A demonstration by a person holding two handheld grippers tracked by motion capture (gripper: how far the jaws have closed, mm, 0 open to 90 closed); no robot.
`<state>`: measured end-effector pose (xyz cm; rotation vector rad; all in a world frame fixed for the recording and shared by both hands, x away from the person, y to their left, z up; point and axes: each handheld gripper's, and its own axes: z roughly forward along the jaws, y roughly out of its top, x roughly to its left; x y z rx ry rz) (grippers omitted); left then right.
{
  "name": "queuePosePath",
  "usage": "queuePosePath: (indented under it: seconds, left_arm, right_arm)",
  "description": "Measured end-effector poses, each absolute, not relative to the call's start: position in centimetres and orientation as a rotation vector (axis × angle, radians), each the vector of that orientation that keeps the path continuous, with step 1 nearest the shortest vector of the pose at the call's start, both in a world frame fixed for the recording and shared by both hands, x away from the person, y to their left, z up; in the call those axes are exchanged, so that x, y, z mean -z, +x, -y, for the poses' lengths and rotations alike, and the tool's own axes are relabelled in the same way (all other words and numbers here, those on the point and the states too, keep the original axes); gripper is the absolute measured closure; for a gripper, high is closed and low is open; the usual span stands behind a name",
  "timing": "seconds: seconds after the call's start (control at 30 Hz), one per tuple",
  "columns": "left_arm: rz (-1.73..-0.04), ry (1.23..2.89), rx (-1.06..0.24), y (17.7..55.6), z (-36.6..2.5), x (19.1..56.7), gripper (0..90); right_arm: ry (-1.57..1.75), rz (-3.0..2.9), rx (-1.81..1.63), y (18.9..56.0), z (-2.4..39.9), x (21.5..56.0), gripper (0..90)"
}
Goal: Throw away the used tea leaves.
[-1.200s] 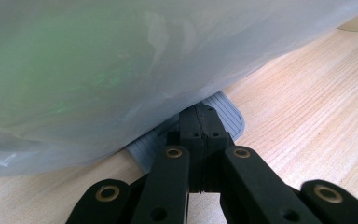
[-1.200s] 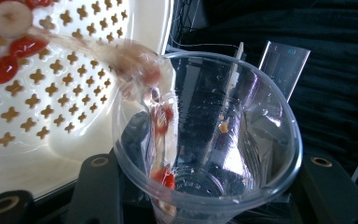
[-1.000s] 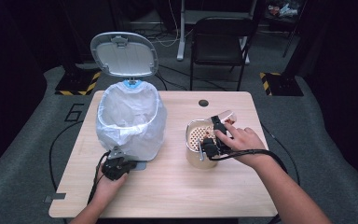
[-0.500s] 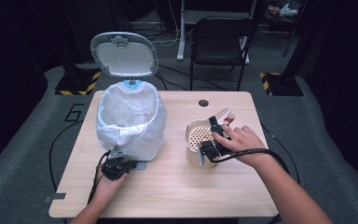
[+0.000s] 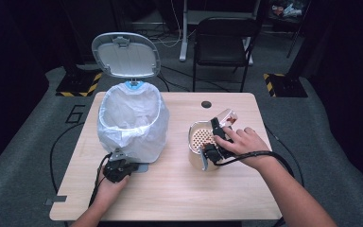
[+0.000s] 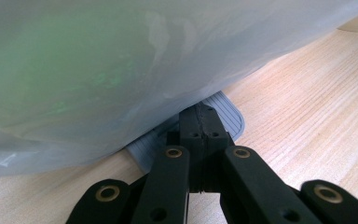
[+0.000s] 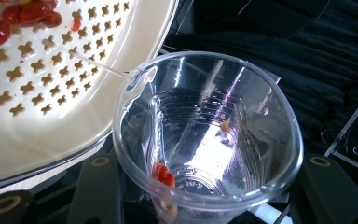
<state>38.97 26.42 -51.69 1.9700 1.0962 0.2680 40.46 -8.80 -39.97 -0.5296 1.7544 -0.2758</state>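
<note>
Pedal (image 6: 223, 114) (grey ribbed, at bin's 6 o'clock) pinned by clenched left gripper (image 6: 201, 122) keeps lid (image 5: 125, 55) up; right gripper (image 7: 191, 186) grasping clear plastic cup (image 7: 207, 135), tipped at cream perforated strainer's (image 5: 199, 142) 3 o'clock to drain scraps.

My right gripper (image 5: 216, 136) holds a clear plastic cup (image 5: 226, 118) tipped over the rim of the cream perforated container (image 5: 199, 147). My left gripper (image 5: 118, 168), jaws closed, rests at the foot of the bag-lined pedal bin (image 5: 131, 120), whose lid (image 5: 125, 55) stands open on the wooden table (image 5: 179, 189).
</note>
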Motion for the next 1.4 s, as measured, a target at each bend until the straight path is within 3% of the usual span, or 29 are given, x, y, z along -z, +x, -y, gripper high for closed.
queuePosePath:
  seconds: [1.4]
  left_arm:
    - [-1.096, 1.97, -0.267, 38.98, -26.42, 51.69, 90.0]
  right_arm:
    - [-0.57, -1.739, 0.29, 40.26, 8.65, 39.75, 46.7]
